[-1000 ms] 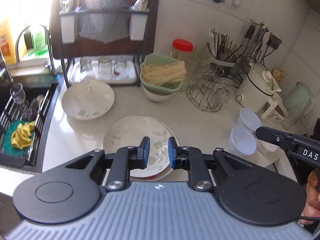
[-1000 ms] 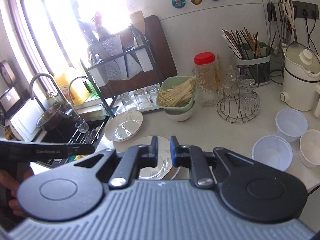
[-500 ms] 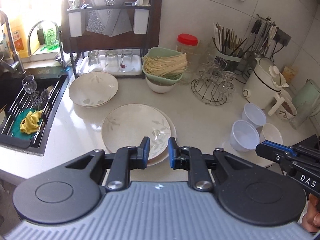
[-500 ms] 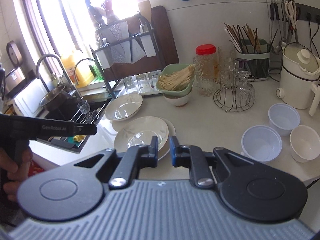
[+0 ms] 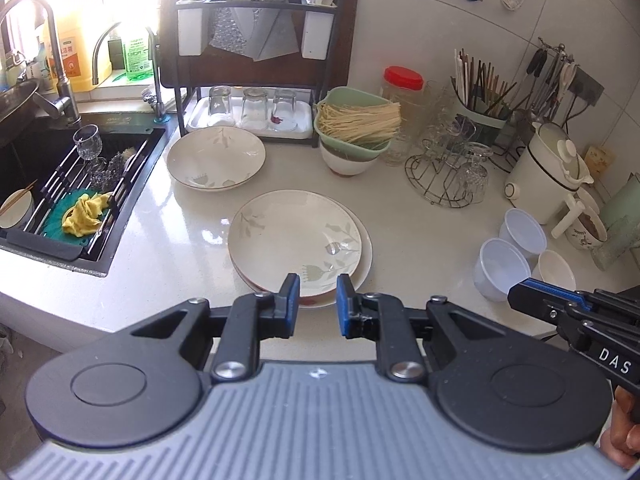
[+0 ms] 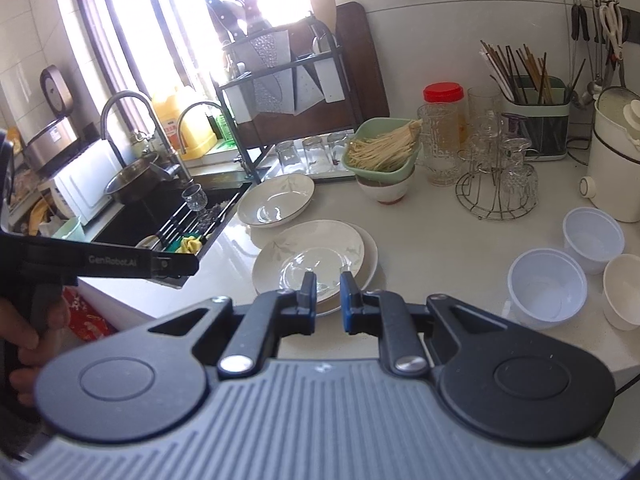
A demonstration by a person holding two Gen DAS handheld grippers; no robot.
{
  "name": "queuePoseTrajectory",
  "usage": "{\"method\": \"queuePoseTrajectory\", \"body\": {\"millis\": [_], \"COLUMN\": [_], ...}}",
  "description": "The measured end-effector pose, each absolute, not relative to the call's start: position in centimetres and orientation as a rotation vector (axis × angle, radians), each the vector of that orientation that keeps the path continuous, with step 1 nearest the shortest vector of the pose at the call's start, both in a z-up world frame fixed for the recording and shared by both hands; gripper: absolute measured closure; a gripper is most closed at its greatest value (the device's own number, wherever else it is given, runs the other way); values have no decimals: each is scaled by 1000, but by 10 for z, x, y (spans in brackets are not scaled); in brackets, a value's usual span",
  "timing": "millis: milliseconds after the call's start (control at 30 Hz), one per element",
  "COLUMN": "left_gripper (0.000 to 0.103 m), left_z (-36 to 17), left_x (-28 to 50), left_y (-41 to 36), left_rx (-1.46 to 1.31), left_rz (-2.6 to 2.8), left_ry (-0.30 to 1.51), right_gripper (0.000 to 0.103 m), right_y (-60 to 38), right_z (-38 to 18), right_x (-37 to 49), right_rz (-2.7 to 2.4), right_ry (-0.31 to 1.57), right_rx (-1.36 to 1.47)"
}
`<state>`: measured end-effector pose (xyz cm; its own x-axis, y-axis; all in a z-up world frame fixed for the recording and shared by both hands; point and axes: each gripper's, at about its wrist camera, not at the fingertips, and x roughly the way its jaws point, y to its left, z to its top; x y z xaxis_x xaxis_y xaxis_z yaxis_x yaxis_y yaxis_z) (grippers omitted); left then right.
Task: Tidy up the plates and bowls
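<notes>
A stack of cream leaf-patterned plates lies mid-counter, also in the right wrist view. A matching shallow bowl sits behind it near the sink, also in the right wrist view. Two clear plastic bowls and a small white bowl stand at the right; they show in the right wrist view too. My left gripper is slightly open and empty, above the plates' near edge. My right gripper is slightly open and empty, held back from the plates.
A sink with a glass and yellow cloth is at the left. A dish rack with glasses stands behind. A green basket of noodles sits on a white bowl. A wire glass stand, chopstick holder and white kettle are right.
Both grippers have pulled back and up from the counter, so the plates and bowls look smaller and farther. Both stay slightly open and empty. Nothing on the counter moved.
</notes>
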<state>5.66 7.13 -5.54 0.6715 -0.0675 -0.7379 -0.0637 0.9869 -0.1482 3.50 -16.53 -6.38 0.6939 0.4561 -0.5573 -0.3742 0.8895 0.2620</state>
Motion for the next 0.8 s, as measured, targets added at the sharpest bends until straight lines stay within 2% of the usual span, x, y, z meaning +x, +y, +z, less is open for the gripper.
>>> {"method": "queuePoseTrajectory", "body": {"millis": [333,800], "left_gripper": [82,82], "left_z": [-57,-79], "left_x": [76,147], "left_y": [95,161], "left_rx": [-176,-213], "left_rz": [2,15], "left_ry": [829,894], "right_gripper": [87,87], "right_y": [-147,-106], "right_z": [-69,-78], "right_x": [55,120], "right_rz": [467,426], "right_ry": [669,715], "right_rx": [142,151]}}
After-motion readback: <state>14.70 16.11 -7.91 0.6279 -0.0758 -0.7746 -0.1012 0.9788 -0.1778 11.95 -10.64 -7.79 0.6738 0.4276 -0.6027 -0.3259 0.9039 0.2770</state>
